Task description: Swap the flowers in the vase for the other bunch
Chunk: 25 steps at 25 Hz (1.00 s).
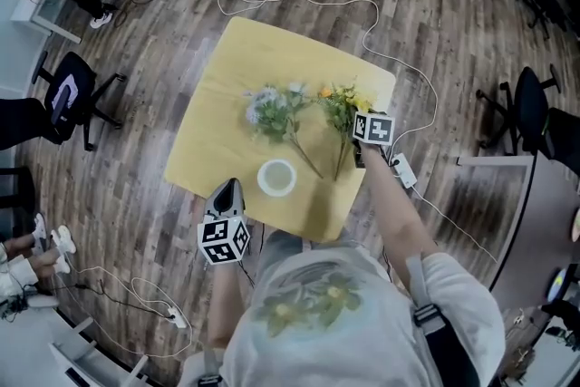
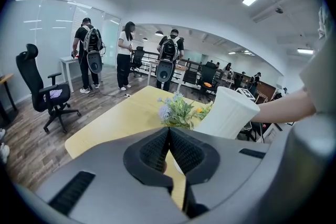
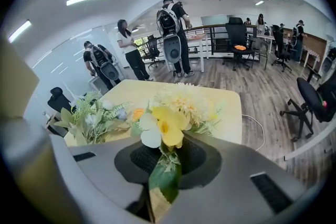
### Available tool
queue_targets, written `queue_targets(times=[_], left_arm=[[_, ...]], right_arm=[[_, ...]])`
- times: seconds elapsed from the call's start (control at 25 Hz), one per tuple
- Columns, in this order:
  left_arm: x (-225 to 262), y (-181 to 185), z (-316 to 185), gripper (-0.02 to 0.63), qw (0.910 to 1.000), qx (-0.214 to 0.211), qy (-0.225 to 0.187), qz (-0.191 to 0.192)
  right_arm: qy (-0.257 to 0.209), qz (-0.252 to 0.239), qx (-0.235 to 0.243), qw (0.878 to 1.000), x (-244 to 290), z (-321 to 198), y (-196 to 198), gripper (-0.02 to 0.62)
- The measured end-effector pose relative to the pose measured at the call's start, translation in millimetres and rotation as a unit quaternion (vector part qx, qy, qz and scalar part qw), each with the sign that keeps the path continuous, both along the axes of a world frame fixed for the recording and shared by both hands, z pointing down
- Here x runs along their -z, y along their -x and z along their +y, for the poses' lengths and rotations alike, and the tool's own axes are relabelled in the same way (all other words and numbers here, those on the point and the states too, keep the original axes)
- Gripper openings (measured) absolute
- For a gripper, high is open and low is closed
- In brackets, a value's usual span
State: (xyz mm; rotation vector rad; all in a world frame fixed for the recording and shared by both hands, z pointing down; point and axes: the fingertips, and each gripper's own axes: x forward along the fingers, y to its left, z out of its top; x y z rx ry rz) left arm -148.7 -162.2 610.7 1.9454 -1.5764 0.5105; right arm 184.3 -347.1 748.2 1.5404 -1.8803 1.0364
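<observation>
An empty white vase [image 1: 276, 177] [image 2: 228, 113] stands upright near the front edge of the yellow table [image 1: 236, 68]. Two bunches lie flat behind it: a pale blue-and-white bunch [image 1: 270, 111] [image 2: 176, 110] [image 3: 92, 118] and, to its right, a yellow bunch [image 1: 343, 107] [image 3: 168, 123]. My right gripper [image 1: 355, 139] [image 3: 165, 157] is over the yellow bunch's stems, jaws shut on a stem with a green leaf, the yellow blooms just ahead of them. At the table's front left, beside the vase, my left gripper [image 1: 227, 190] [image 2: 169, 131] is shut and holds nothing.
A power strip [image 1: 403, 169] and cables [image 1: 299, 0] lie on the wooden floor right of and behind the table. Black office chairs stand at the left [image 1: 72, 100] and right [image 1: 530, 113]. Several people [image 2: 126, 55] stand beyond the table's far side.
</observation>
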Motion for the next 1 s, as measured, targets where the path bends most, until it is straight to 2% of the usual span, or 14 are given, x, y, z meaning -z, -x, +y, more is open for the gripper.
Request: queue_targets(times=[0.32,0.68,1.0], left_arm=[[6.6,8.5,12.3,0.017,0.9999,0.009,-0.011,-0.004],[20.0,7.1,23.4,0.017,0.9996,0.008,-0.028,-0.002],[28.8,4.9,36.3,0.017,0.9992,0.006,-0.04,-0.003]], right_arm=[[-0.064,0.005,0.032,0.997,29.6,6.3,5.1,0.094],[-0.129,0.006,0.025,0.991,81.2,9.9,-7.3,0.091],[-0.197,0.0,0.032,0.98,138.1,13.2,-8.6,0.089]])
